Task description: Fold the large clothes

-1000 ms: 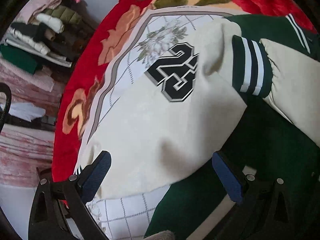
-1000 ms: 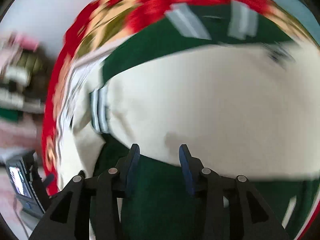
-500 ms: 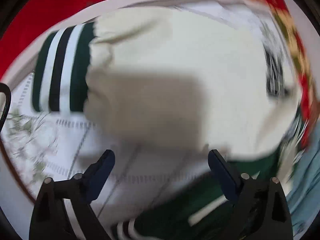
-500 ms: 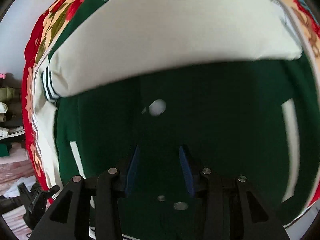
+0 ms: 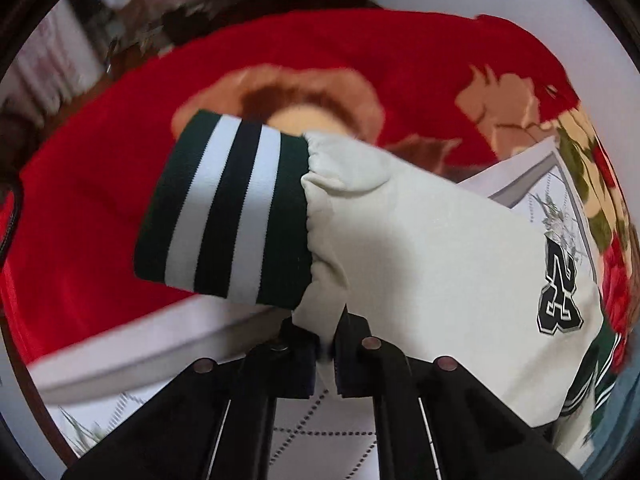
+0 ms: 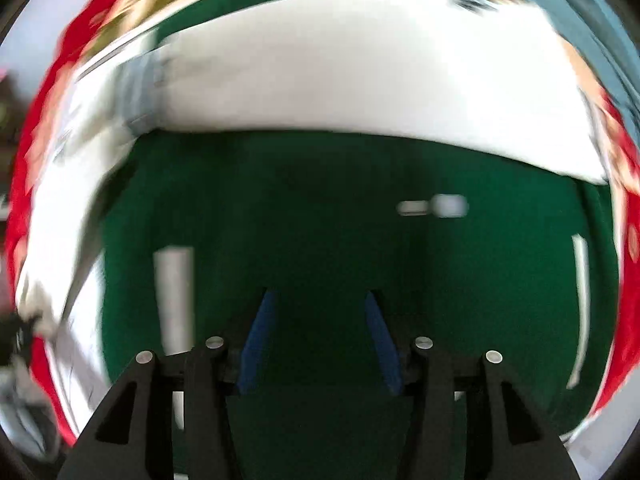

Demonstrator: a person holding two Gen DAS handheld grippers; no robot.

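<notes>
The folding looks barely begun, by my reading; in the left wrist view the left gripper (image 5: 326, 344) is pinched nearly closed on the cream sleeve (image 5: 420, 248) just behind its striped cuff (image 5: 228, 216), which stands raised at centre frame over the red floral blanket (image 5: 100, 200); the jacket (image 6: 340, 240) lies spread over that blanket, its green body filling the middle of the blurred right wrist view, a second cream sleeve (image 6: 360, 80) lying across the upper frame; the right gripper (image 6: 318, 340) hangs over the green cloth, fingers apart, gripping nothing; laying this sleeve in and folding the body seem left to do.
</notes>
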